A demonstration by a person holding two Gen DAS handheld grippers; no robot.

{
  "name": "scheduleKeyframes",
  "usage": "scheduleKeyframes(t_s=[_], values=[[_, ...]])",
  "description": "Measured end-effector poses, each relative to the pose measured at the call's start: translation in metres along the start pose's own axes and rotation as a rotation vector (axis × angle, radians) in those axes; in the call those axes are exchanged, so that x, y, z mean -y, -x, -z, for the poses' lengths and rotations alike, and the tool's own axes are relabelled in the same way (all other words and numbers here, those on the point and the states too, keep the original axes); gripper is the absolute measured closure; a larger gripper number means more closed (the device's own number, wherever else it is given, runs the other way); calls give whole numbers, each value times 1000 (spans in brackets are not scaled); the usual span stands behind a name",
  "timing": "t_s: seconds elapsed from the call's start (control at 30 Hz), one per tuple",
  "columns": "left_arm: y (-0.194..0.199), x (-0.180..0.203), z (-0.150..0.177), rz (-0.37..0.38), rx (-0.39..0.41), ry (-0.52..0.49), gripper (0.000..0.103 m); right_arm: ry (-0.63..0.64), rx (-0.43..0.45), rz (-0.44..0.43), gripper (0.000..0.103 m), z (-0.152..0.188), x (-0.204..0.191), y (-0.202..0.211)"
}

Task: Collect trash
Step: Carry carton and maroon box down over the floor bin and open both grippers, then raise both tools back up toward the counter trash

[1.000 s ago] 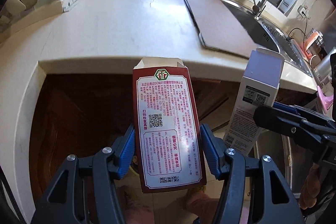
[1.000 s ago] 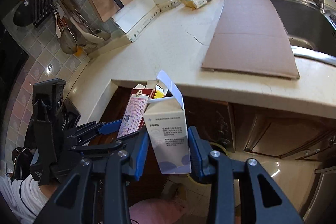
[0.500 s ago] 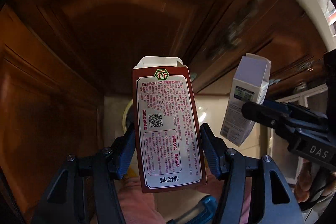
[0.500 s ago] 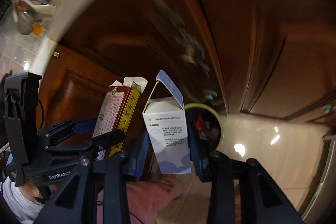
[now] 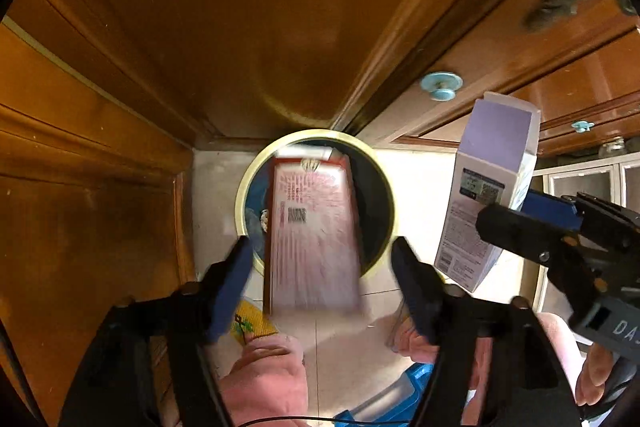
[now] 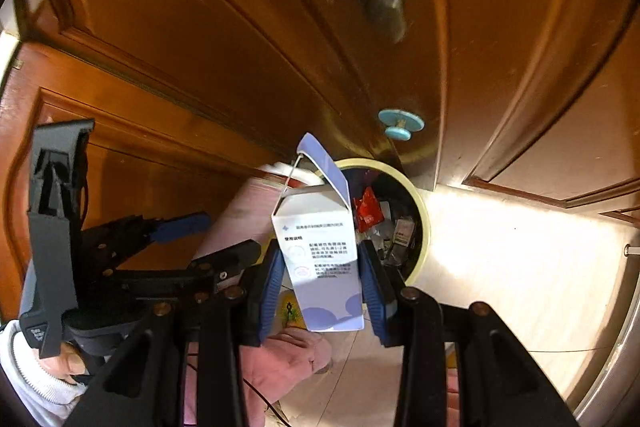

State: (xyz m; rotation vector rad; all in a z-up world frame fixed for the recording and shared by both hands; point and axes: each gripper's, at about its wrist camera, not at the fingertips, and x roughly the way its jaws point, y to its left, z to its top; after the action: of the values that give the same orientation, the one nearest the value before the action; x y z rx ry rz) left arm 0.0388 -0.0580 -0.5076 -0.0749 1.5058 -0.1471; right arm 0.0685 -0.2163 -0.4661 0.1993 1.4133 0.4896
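My left gripper (image 5: 322,259) is open above a round yellow-rimmed trash bin (image 5: 246,183) on the floor. The red-and-white carton (image 5: 312,231) is blurred between the spread jaws, free of both pads, over the bin's mouth. My right gripper (image 6: 322,285) is shut on a white-and-lilac carton (image 6: 320,267) with its top flap open, held upright beside the bin (image 6: 424,227). That carton (image 5: 488,187) also shows at the right of the left wrist view. The bin holds red and dark wrappers (image 6: 370,213).
Brown wooden cabinet doors (image 5: 240,27) with pale blue knobs (image 5: 440,85) stand close behind the bin. Light floor tiles (image 6: 520,247) lie to the right. The person's pink slippers (image 5: 264,379) are below the grippers.
Both grippers swung down from the countertop to the floor bin. My left gripper opened and the red carton left its pads, dropping toward the bin. The right still grips its carton.
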Motion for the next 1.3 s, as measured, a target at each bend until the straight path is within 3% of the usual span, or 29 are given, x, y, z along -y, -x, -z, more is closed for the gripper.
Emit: scheduleKeyframes(t_s=[0.43,0.57,0.73,0.93,1.3], values=[[34,-40,2,-30,79,100,24,1,-64,27,63,-16,-16,-32],[51,-48,1,-37,120,125,24,17,-82,46,52,-18,-24,-36],[79,-45,-1,-48,163,131,24,28,-83,36,52,-19,-33,-26],[131,-32,-1,-31,204,130,24,64,-53,0,52,-16,-53,28],[286,-1,-13,13,359,50,24,174,95,-54,52,-17,-118,187]])
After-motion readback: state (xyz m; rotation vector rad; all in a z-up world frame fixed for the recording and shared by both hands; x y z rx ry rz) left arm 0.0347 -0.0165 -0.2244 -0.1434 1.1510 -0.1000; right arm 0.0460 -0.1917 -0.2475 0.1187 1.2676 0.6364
